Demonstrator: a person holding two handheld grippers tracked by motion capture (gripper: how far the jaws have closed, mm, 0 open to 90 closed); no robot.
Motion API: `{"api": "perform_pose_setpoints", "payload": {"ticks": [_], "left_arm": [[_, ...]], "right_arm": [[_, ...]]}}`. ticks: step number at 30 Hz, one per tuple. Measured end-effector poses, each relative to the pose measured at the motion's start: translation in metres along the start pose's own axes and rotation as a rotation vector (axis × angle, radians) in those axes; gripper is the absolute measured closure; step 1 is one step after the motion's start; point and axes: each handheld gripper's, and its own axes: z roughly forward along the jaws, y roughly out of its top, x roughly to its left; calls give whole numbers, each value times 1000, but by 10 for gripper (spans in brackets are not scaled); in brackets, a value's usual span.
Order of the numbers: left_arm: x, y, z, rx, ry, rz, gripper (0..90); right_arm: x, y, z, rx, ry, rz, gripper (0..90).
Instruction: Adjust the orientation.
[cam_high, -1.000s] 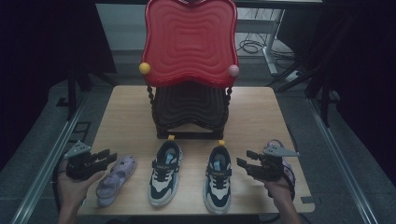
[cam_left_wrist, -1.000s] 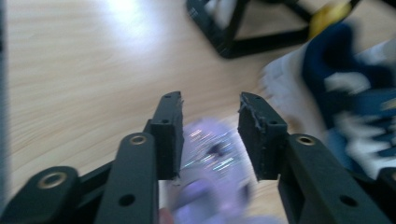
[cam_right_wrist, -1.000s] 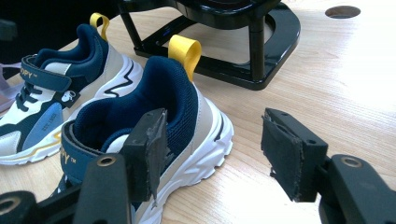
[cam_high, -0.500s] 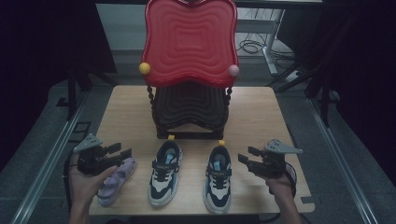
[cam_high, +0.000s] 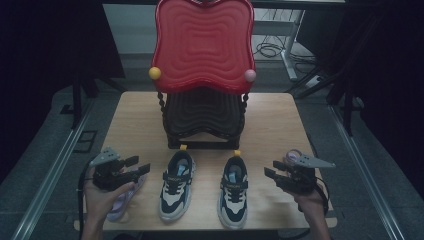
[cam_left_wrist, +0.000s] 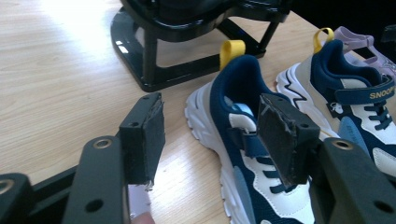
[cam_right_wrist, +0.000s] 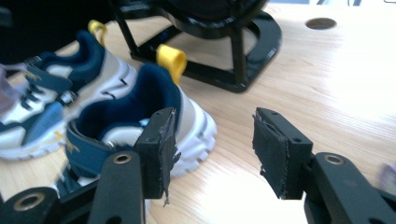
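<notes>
Both claws stood apart and empty, the left claw (cam_high: 141, 168) and right claw (cam_high: 270, 174) flanking the navy sneakers (cam_high: 176, 184) on the bench (cam_high: 135, 125), seemingly lined up for grasping.

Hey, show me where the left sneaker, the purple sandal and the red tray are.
left sneaker (cam_high: 176, 186), high view, on its white strap.
purple sandal (cam_high: 120, 202), high view, on its sole near the toe.
red tray (cam_high: 202, 42), high view, on its ridged middle.
</notes>
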Motion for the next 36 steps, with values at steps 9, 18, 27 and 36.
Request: {"api": "perform_pose_setpoints", "payload": {"ticks": [9, 18, 27, 36], "left_arm": [[-4, 1, 5, 27, 11, 16, 402], [-2, 0, 2, 26, 11, 11, 401], [-2, -3, 10, 54, 11, 10, 402], [0, -4, 10, 61, 23, 11, 403]], "right_arm": [[-24, -5, -24, 24, -26, -62, 731], [-46, -13, -42, 30, -41, -76, 897], [-74, -29, -53, 52, -92, -24, 899], [-92, -45, -65, 76, -153, 6, 898]]}}
